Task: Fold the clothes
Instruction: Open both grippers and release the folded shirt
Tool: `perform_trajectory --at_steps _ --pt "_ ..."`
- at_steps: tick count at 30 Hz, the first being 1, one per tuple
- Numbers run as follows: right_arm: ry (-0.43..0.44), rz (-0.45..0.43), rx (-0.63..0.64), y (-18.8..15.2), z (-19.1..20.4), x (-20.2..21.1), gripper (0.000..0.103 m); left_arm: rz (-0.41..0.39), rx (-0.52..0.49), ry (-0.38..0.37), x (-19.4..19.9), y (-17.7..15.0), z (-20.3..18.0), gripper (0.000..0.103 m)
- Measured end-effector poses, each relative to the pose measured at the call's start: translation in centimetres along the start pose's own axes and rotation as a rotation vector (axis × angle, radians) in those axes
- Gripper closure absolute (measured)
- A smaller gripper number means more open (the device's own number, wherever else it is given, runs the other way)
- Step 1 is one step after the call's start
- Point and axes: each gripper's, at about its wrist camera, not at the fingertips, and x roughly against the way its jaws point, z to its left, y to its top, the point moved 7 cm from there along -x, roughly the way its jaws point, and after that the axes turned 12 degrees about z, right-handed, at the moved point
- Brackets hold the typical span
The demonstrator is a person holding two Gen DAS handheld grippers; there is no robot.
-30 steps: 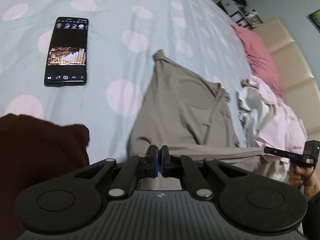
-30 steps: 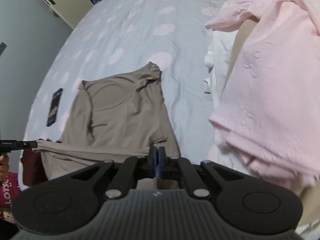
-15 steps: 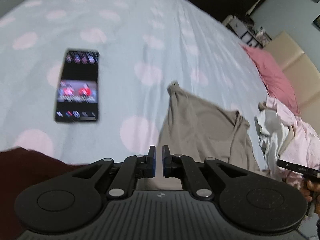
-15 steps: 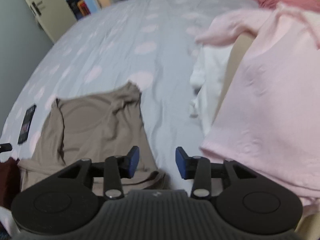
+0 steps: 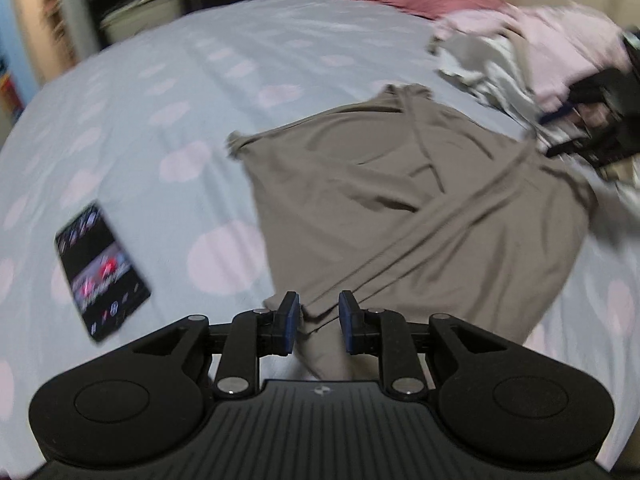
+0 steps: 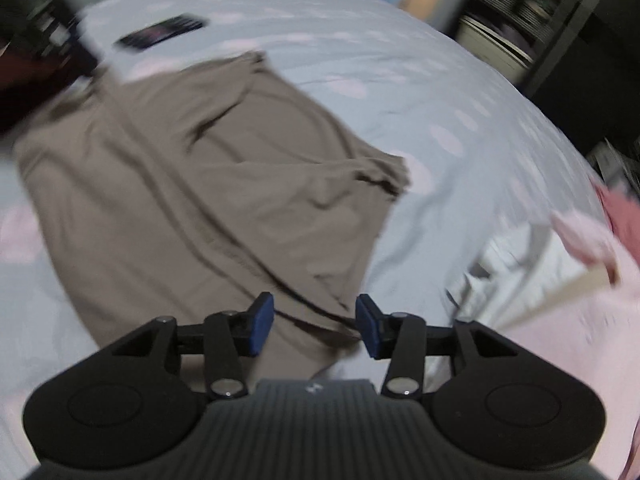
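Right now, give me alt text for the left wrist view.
The left gripper, jaws opening, straddles a folded edge of a taupe shirt lying on a dotted blue bed. A phone lies left of the shirt; pink clothes are piled at far right.

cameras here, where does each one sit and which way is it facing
Left wrist: on the left gripper, looking down across the bed at the taupe shirt and phone; own jaws opening, right gripper far right.
Right wrist: on the right gripper, facing the shirt from its opposite side; own jaws opening, pink clothes right.
Shared: shirt, phone, spotted sheet.
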Motion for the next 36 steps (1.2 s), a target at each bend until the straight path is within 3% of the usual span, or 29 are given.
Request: perform_trajectory --at_steps 5,14,15,16,17,21,26,27,28,30,33,36 --pt "-0.034 -0.015 0.199 -0.5 0.6 -0.6 0.044 -0.03 -0.179 0.047 -0.6 -0.9 -1.1 0.081" --pt "-0.051 0.04 0.317 -0.9 -1.0 -3.4 0.048 0.02 -0.372 0.143 -3.1 -1.7 -1.1 0.081" --pt "-0.043 0.051 0.31 -0.9 -1.3 -3.7 0.065 0.03 -0.381 0.15 -3.4 -1.6 -1.1 0.081" --pt "-0.035 0.061 0.303 -0.8 -1.5 -4.0 0.098 0.042 -0.383 0.149 -3.7 -1.4 -0.9 0.081" --pt "-0.028 0.069 0.287 -0.7 -1.8 -4.3 0.099 0.054 -0.37 0.14 -3.9 -1.2 -0.6 0.081" --pt "0.025 0.029 0.148 0.5 -3.6 -4.1 0.099 0.102 -0.277 0.078 -4.4 0.1 1.1 0.094" --pt "0.057 -0.022 -0.074 1.6 -6.3 -3.6 0.097 0.0 0.037 0.064 -3.2 2.2 5.7 0.094" --pt "0.058 -0.023 -0.117 1.7 -6.7 -3.7 0.091 -0.01 0.09 0.052 -3.1 2.3 6.5 0.094" --pt "0.053 -0.021 -0.149 1.7 -7.1 -3.7 0.077 -0.013 0.124 0.041 -2.9 2.3 7.1 0.094" --pt "0.026 -0.009 -0.179 1.6 -7.4 -4.0 0.064 -0.013 0.13 0.054 -2.8 2.1 7.5 0.094" --pt "0.004 -0.004 -0.188 1.4 -7.5 -3.9 0.063 -0.04 0.101 0.047 -2.3 1.9 7.0 0.094" --pt "0.044 -0.026 -0.208 1.3 -7.2 -3.1 0.061 -0.048 0.075 -0.03 -1.4 1.9 5.4 0.094"
